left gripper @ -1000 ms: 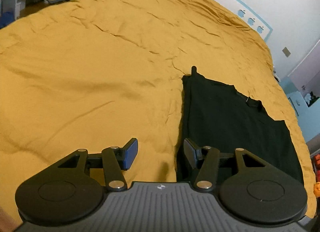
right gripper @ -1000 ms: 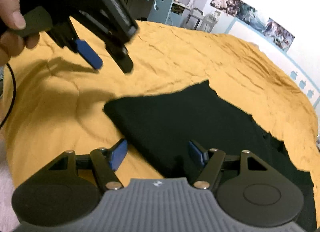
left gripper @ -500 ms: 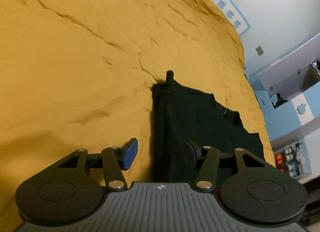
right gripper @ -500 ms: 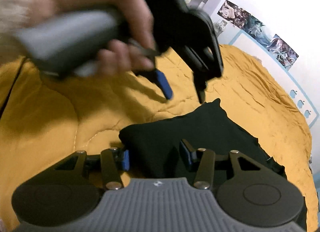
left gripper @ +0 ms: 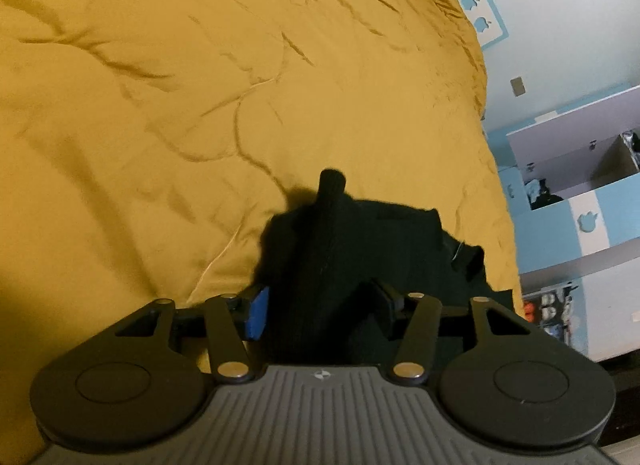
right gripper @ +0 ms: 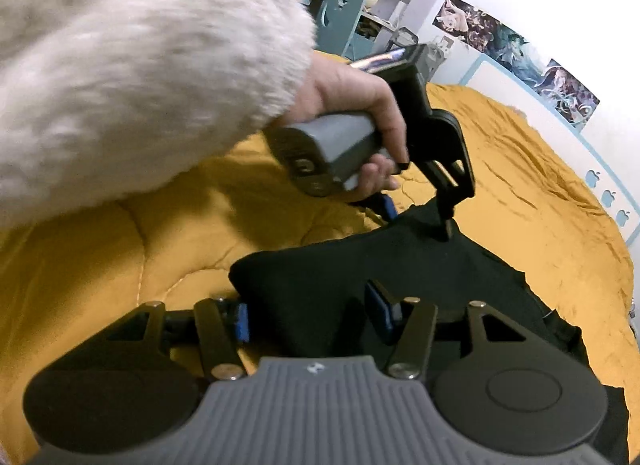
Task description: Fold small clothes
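A black garment (right gripper: 320, 285) lies folded on a mustard-yellow bedspread (right gripper: 120, 249). My right gripper (right gripper: 310, 315) is open, its blue-padded fingers straddling the garment's near folded corner. My left gripper (right gripper: 418, 221) shows in the right wrist view, held by a hand in a fluffy white sleeve, its fingertips down on the garment's far corner. In the left wrist view, the left gripper (left gripper: 320, 303) is open with the black garment (left gripper: 360, 241) bunched between its fingers; a dark strap end (left gripper: 332, 181) sticks up beyond.
The yellow bedspread (left gripper: 200, 85) spreads wide to the left and far side. The bed edge drops off at right toward blue and white cabinets (left gripper: 580, 193). A teal chair (right gripper: 340, 17) and cluttered shelves stand beyond the bed.
My left gripper came down onto the garment's far corner, the cloth now between its fingers. My right gripper moved in around the near corner. Both views moved closer to the garment.
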